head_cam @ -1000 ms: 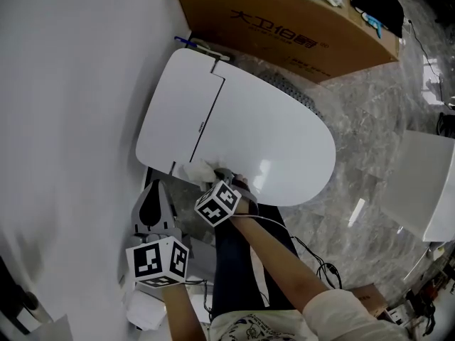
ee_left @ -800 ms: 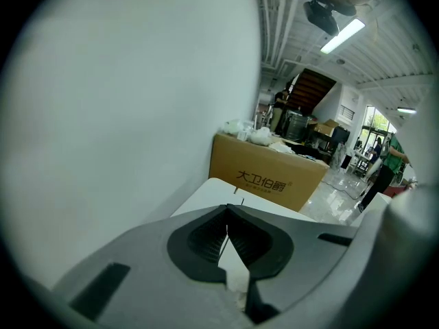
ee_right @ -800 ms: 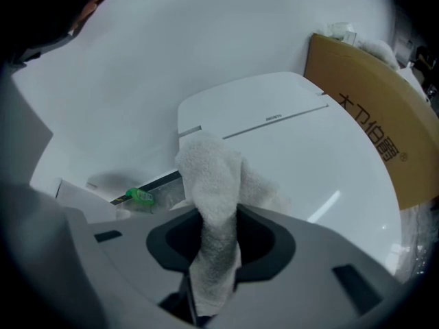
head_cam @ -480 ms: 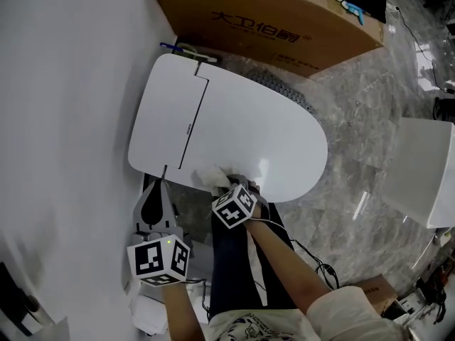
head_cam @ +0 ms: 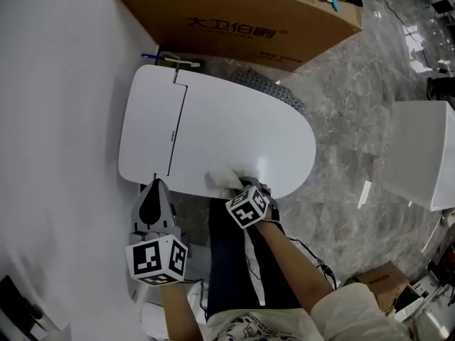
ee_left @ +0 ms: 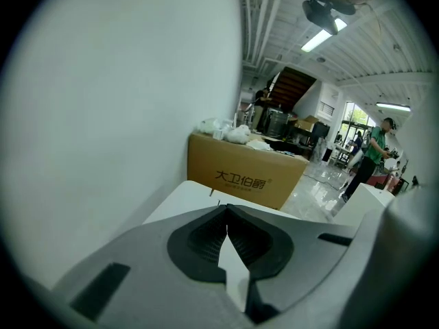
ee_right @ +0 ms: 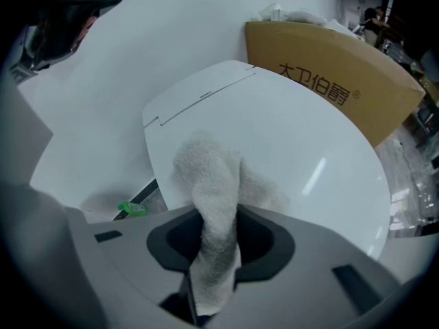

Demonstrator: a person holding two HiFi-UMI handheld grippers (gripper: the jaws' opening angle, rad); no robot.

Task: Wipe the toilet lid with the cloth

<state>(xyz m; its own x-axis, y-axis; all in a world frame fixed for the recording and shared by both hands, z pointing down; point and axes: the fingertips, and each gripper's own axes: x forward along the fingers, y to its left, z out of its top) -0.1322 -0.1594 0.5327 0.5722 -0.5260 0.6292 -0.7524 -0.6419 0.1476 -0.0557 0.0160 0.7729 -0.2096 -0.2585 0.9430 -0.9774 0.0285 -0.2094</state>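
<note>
Two views split the evidence: the head view hides the jaws of the right hand-held gripper [head_cam: 240, 190] beneath its marker cube [head_cam: 247, 207], whereas its own view shows them clamped on the white terry cloth [ee_right: 212, 184], bunched against the glossy white toilet lid [head_cam: 234, 130] near its edge. The left hand-held gripper [ee_left: 226, 228], tips pinched together, holds nothing.

1. Left gripper [ee_left: 226, 210]: a pale grey moulded plastic shell with a black ribbed hollow round the jaws and dark slots on either side.
2. Right gripper [ee_right: 216, 218]: the same grey shell and black hollow.
3. White cube with black square markers [head_cam: 158, 259] on the left gripper; second cube [head_cam: 247, 207] on the right.
4. Worn: cream sleeve [head_cam: 347, 310], dark trousers [head_cam: 231, 261], pale printed shirt [head_cam: 256, 327].
</note>
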